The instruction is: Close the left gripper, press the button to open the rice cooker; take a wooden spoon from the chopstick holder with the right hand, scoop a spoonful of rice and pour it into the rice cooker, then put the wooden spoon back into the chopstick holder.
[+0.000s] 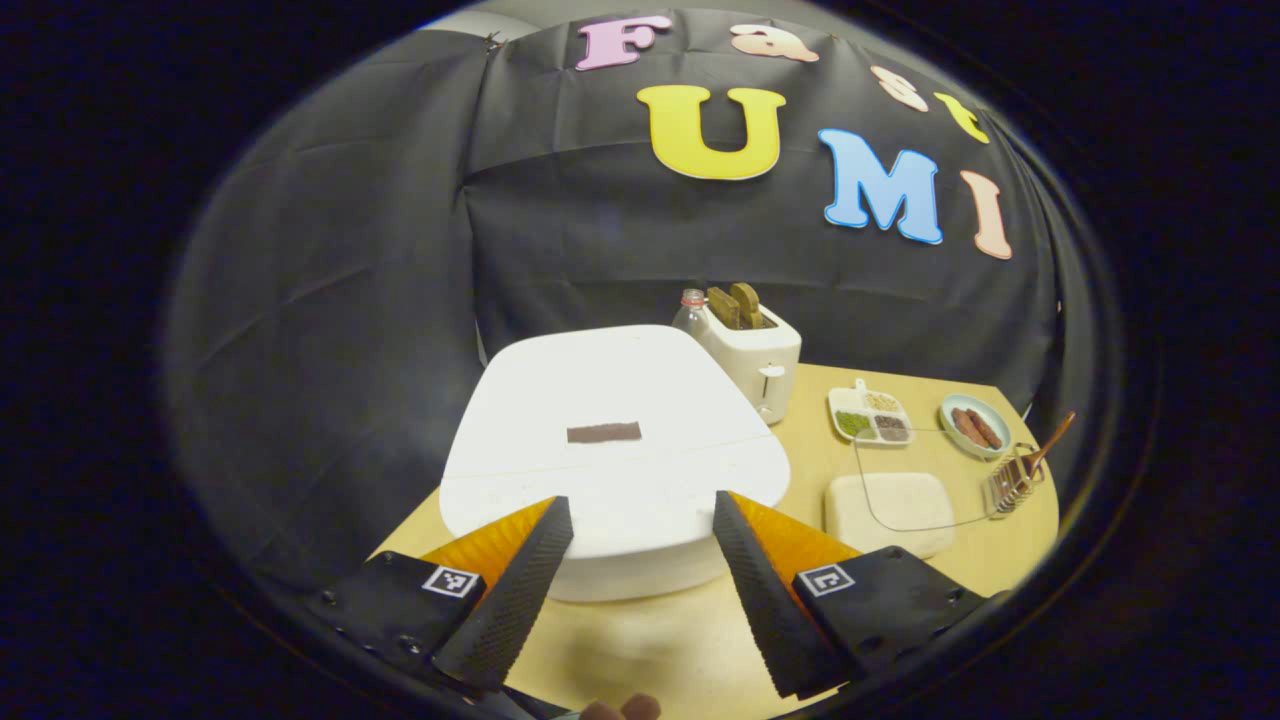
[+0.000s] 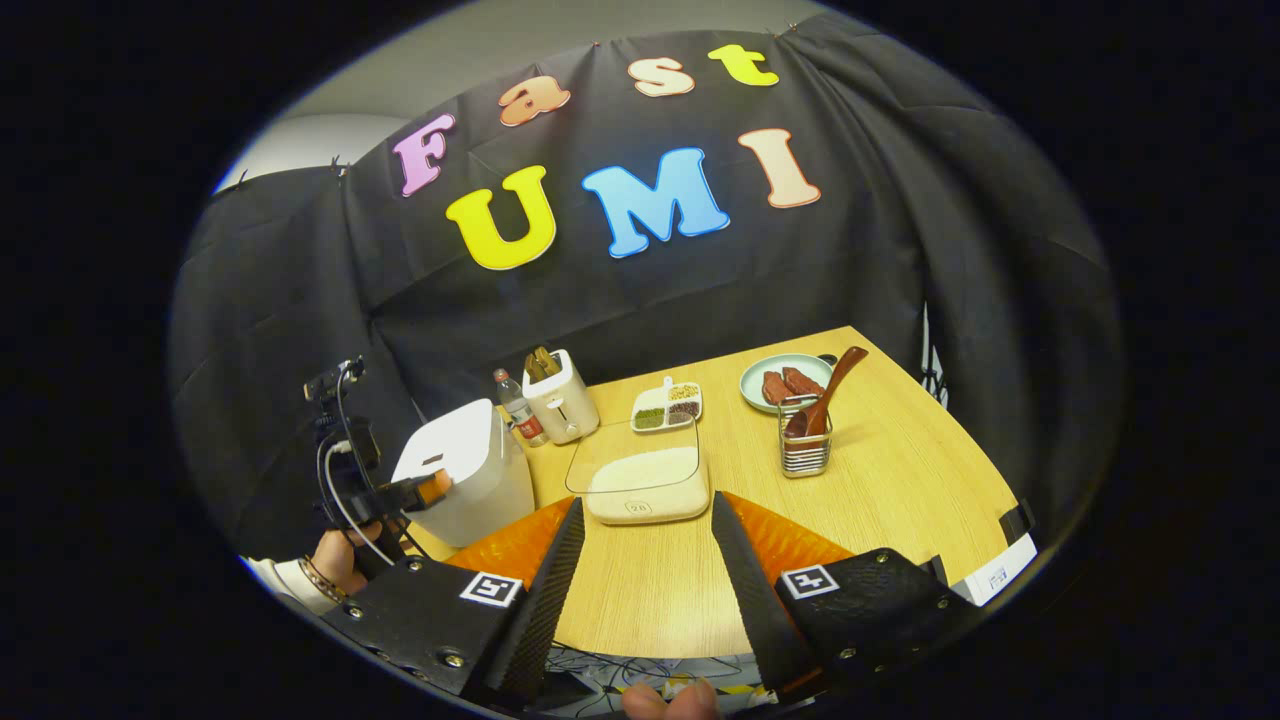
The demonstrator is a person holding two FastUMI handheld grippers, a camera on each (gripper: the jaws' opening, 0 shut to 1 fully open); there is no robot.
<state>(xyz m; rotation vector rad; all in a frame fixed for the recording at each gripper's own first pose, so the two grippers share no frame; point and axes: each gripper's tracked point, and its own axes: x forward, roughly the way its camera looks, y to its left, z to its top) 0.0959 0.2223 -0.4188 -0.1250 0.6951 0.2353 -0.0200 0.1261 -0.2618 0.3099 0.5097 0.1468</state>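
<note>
The white rice cooker [image 1: 620, 480] stands with its lid down right in front of my left gripper [image 1: 640, 510], which is open, its fingers either side of the cooker's near edge. A dark button strip [image 1: 603, 432] lies on the lid. In the right gripper view the cooker [image 2: 465, 480] stands at the table's left, the left gripper [image 2: 438, 488] beside it in a hand [image 2: 335, 560]. The wooden spoon [image 2: 825, 395] leans in the wire chopstick holder [image 2: 803, 450]. My right gripper [image 2: 648, 508] is open and holds nothing, just short of the clear box of rice [image 2: 640, 485].
A white toaster [image 2: 562, 400] with bread and a bottle [image 2: 515, 405] stand at the back. A divided tray of grains [image 2: 667, 405] and a plate of sausages [image 2: 785, 380] lie behind the rice box. The wooden table [image 2: 900, 480] ends at the right.
</note>
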